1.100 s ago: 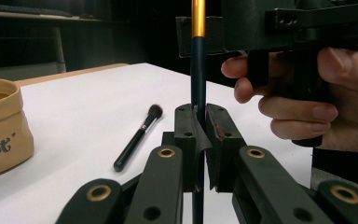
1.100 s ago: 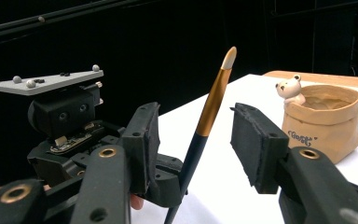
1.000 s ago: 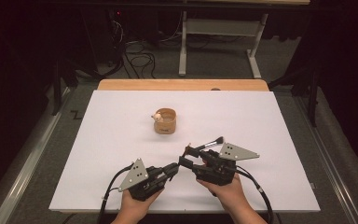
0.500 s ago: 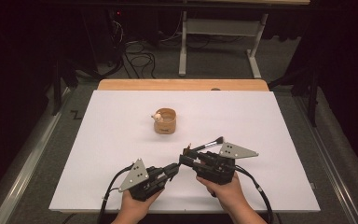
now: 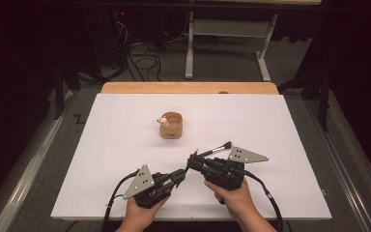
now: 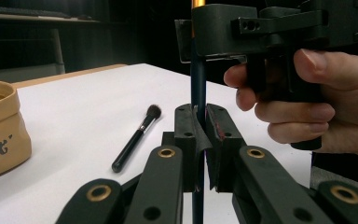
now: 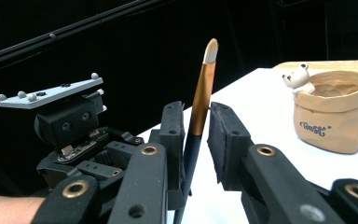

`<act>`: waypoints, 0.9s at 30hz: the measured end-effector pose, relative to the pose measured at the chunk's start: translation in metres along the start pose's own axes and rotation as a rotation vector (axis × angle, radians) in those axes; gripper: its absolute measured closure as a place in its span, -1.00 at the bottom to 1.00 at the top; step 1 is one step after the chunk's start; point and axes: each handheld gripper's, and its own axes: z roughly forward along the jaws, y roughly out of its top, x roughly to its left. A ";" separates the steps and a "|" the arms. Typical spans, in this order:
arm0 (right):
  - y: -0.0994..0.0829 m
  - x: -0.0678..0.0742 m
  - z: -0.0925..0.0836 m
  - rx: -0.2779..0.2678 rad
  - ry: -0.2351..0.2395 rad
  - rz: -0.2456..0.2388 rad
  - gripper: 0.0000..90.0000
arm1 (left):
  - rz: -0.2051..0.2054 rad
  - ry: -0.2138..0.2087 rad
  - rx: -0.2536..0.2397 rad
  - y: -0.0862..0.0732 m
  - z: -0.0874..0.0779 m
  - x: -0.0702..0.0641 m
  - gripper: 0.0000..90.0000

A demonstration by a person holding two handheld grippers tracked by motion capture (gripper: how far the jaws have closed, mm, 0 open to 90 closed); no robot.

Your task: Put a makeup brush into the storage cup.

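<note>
I was midway through passing the slim brush (image 7: 200, 93) from one pair of tongs to the other. My left gripper (image 6: 200, 112) was clamped together on the brush's dark lower handle and held it upright. My right gripper (image 7: 196, 116) had just been closing around the same handle higher up, below the gold ferrule. In the right gripper view the handle stood between the jaws against one pad, with a gap to the other, so I judged that grip not yet made. The next move, as I saw it, called for the right pads to close fully before the left let go. The bear-trimmed bag-shaped pot (image 5: 170, 125) stood well apart, farther up the white table (image 5: 280, 145). A larger makeup brush (image 5: 217, 148) lay flat near my right gripper.
</note>
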 end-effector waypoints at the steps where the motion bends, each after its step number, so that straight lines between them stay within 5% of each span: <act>1: 0.000 0.000 0.000 0.000 0.001 0.001 0.73 | 0.000 0.000 0.001 0.000 0.000 0.000 0.86; 27: -0.001 -0.002 0.000 0.004 0.025 0.025 0.89 | 0.010 0.003 0.012 -0.001 0.002 0.000 0.86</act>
